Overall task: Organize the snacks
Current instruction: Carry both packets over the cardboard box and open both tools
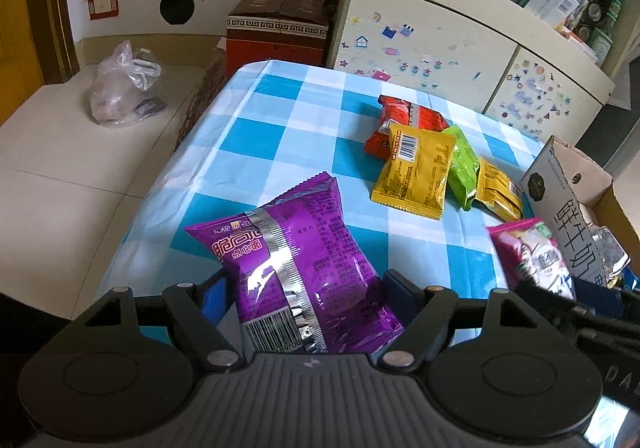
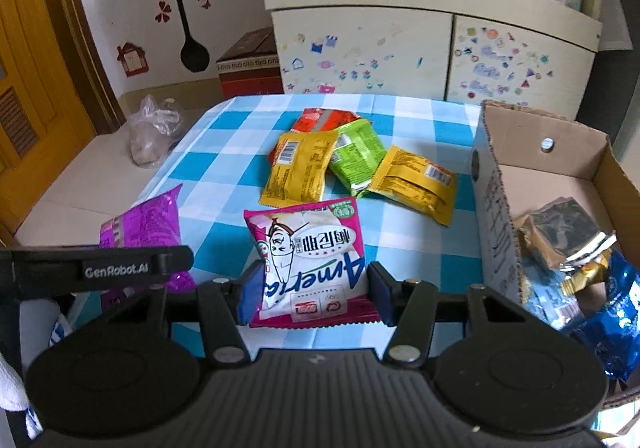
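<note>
On the table covered with a blue-and-white checked cloth (image 2: 224,163), two snack packets are being held, one in each gripper. The left gripper (image 1: 304,284) is gripping a shiny purple foil packet with a silver seam (image 1: 296,252), its blue pads pressing the packet's sides near the barcode end while the rest of the packet is tilting up and away over the cloth. The right gripper (image 2: 314,288) is clamping a pink-and-white snack packet printed with a cartoon figure (image 2: 310,248), the pads squeezing its lower half just above the crimped edge.

Further back on the cloth, a loose pile of four packets is lying together: a red-orange packet (image 2: 320,117) at the back, a yellow packet with a barcode (image 2: 298,171) overlapping it, a green packet (image 2: 358,155) beside that, and a second yellow packet (image 2: 416,183) touching the green one on the side nearer the box.

At the right edge of the table, an open brown cardboard box with a white printed outer wall (image 2: 496,207) is standing, already holding a crumpled dark-and-gold wrapper (image 2: 560,232) and a blue foil bag (image 2: 608,312). In the left wrist view the pink-and-white packet is sitting just beside the box's outer wall.
</note>
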Tool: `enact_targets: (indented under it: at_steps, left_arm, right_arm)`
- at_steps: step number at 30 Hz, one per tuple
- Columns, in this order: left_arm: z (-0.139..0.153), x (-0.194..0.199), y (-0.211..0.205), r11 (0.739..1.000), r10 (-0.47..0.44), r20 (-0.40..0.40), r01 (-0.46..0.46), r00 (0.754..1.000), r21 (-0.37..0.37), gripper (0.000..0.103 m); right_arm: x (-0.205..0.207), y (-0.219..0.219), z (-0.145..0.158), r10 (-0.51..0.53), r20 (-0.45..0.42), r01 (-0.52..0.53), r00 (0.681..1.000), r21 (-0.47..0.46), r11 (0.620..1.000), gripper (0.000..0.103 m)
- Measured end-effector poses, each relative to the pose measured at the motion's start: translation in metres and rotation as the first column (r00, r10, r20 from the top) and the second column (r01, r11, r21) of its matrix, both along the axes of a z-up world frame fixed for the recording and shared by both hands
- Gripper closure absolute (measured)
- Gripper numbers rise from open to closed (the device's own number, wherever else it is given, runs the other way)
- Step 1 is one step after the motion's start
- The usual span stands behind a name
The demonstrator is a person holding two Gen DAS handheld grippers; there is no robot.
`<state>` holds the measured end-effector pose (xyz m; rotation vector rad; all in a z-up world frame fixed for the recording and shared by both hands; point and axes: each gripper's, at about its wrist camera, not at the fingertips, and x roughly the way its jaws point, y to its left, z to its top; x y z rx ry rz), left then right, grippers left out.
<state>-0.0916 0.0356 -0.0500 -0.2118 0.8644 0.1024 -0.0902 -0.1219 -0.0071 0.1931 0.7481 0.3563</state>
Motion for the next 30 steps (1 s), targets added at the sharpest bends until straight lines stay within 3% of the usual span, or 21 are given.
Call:
enact_targets:
  at_steps: [21,30]
  left_arm:
    - [0.016,-0.016,-0.04,0.996,-0.07,0.018,0.069,0.997,0.053,0.021]
    - [0.033,-0.015,-0.069,0.991,-0.13,0.055,0.129,0.99,0.033,0.021]
  right_arm:
    - [-0.009,-0.041,0.02,-0.063,0.06,0.056,0.996,0.108,0.993,0.048]
    - [-0.012,-0.073,0.034,-0.132,0.096,0.115,0.987,0.161,0.98,0.048]
